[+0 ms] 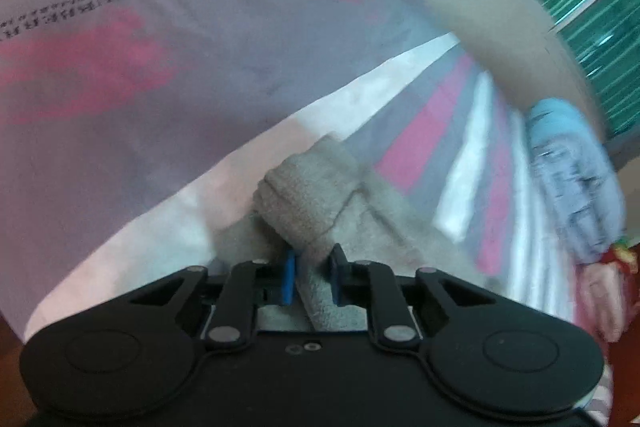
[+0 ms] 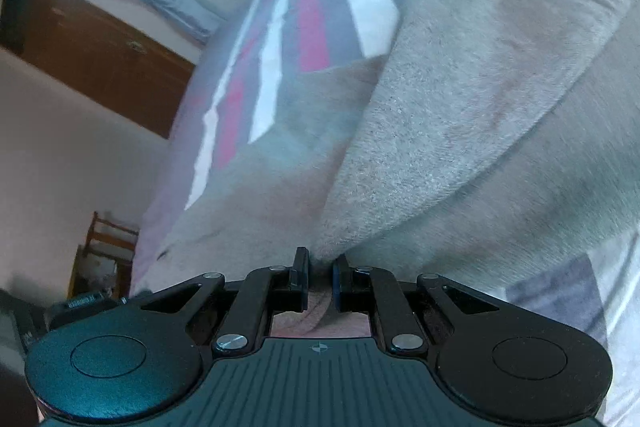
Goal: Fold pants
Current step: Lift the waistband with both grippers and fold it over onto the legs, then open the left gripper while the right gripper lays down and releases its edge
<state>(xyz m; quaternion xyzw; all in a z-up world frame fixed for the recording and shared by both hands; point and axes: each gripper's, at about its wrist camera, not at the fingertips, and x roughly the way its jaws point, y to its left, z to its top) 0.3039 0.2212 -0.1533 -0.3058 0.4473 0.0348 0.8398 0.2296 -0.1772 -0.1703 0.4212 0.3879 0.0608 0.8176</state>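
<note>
The pants (image 1: 316,195) are grey fleece and lie on a bed with a striped cover (image 1: 420,131). My left gripper (image 1: 314,277) is shut on a bunched fold of the pants, which sticks up ahead of the blue pads. In the right wrist view the pants (image 2: 460,99) spread wide across the bed, with one fold raised over the flat part. My right gripper (image 2: 320,277) is shut on an edge of the same pants. Both views are blurred by motion.
A pale sheet with pink patches and printed text (image 1: 160,67) covers the left of the bed. A heap of blue clothes (image 1: 572,179) lies at the bed's far right. A brown wardrobe (image 2: 92,47), a wooden chair (image 2: 108,247) and a window (image 1: 592,7) surround the bed.
</note>
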